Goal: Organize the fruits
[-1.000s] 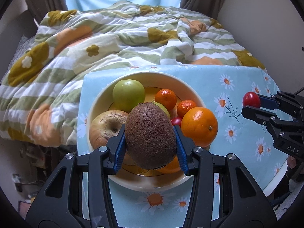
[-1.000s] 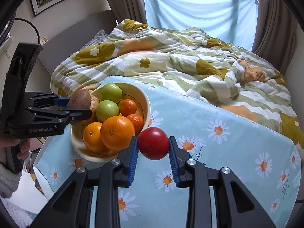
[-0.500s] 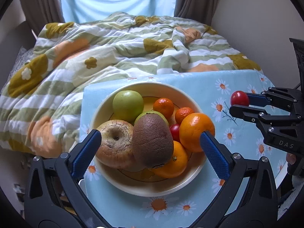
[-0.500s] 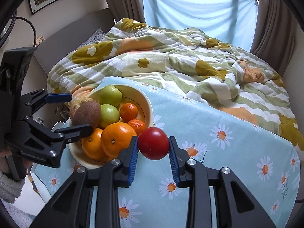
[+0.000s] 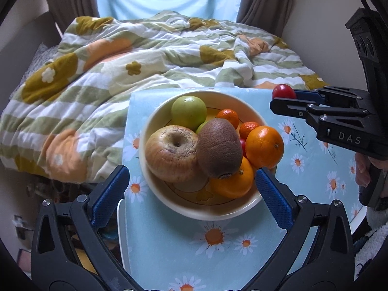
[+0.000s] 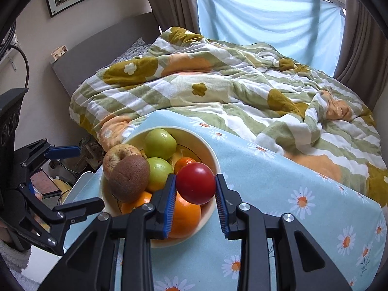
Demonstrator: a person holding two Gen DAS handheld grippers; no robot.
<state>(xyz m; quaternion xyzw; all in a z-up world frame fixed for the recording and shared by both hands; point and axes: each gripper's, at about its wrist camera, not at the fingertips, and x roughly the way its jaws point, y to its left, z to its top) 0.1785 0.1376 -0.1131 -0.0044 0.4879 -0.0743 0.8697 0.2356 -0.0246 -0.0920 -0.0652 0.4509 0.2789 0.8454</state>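
A cream bowl on the daisy tablecloth holds a brown kiwi, a wrinkled apple, green apples, oranges and small tangerines. My left gripper is open and empty, its jaws wide on either side of the bowl's near rim. My right gripper is shut on a red tomato, held just above the bowl's right rim and the big orange.
A flowered quilt covers the bed behind the table. The light blue tablecloth stretches to the right of the bowl. Clutter and a white table edge lie to the left, below the table.
My left gripper let go of the kiwi, opened wide and drew back; the kiwi now rests in the bowl. My right gripper carried the tomato left, over the bowl's rim.
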